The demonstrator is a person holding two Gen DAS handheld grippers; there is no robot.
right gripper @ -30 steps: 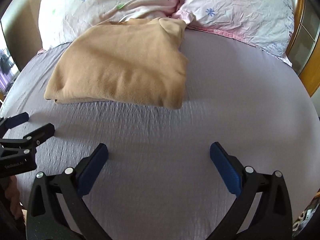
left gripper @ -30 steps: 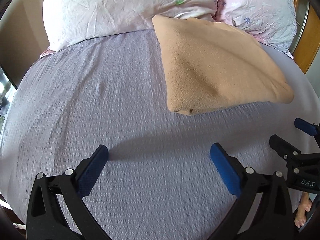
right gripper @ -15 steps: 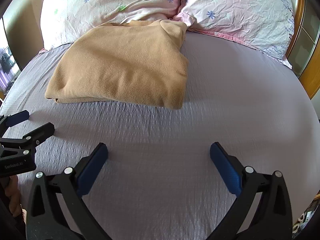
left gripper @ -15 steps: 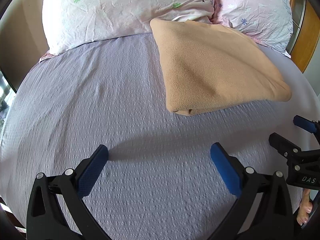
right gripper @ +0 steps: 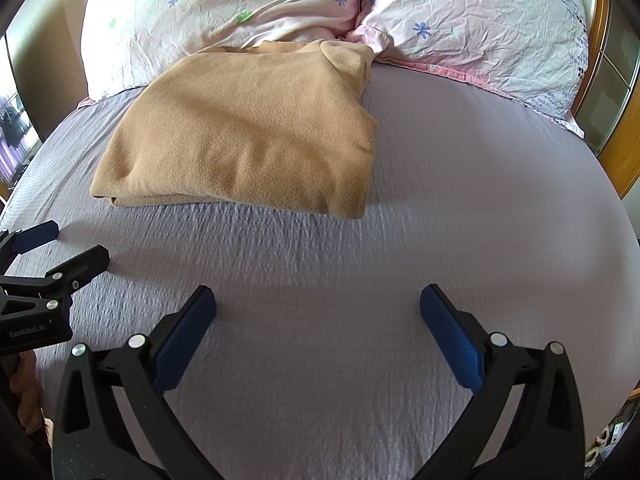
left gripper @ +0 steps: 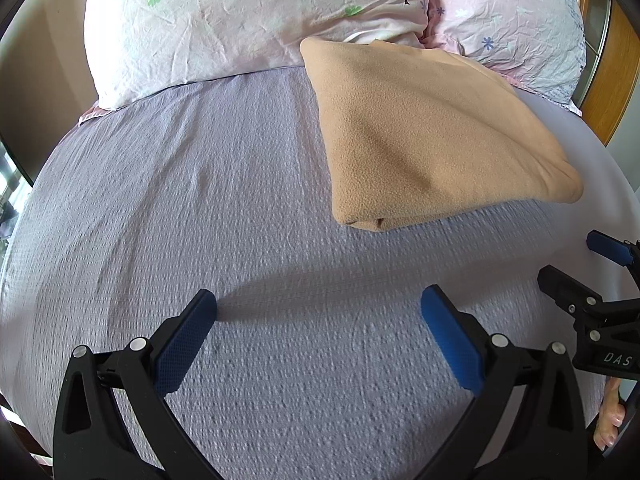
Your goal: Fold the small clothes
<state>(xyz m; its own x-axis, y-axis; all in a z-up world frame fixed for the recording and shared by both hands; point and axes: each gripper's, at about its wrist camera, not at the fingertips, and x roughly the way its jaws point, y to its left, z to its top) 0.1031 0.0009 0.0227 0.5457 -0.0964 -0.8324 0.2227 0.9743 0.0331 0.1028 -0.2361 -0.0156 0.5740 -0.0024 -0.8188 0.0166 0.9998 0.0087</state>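
Observation:
A tan fleece garment (left gripper: 432, 140) lies folded into a rough rectangle on the grey bedspread (left gripper: 200, 208), its far edge against the pillows. It also shows in the right wrist view (right gripper: 248, 132). My left gripper (left gripper: 318, 312) is open and empty, hovering over bare bedspread in front of the garment and apart from it. My right gripper (right gripper: 318, 312) is open and empty, also short of the garment. Each gripper shows at the edge of the other's view: the right one (left gripper: 576, 264), the left one (right gripper: 60, 248).
Two pink floral pillows (right gripper: 248, 8) (right gripper: 488, 24) lie at the head of the bed. A wooden frame (right gripper: 624, 136) stands at the right. The bedspread (right gripper: 460, 200) stretches wide around the garment.
Both grippers have shifted slightly; the garment sits a little lower and nearer in both views. Both stay open and empty.

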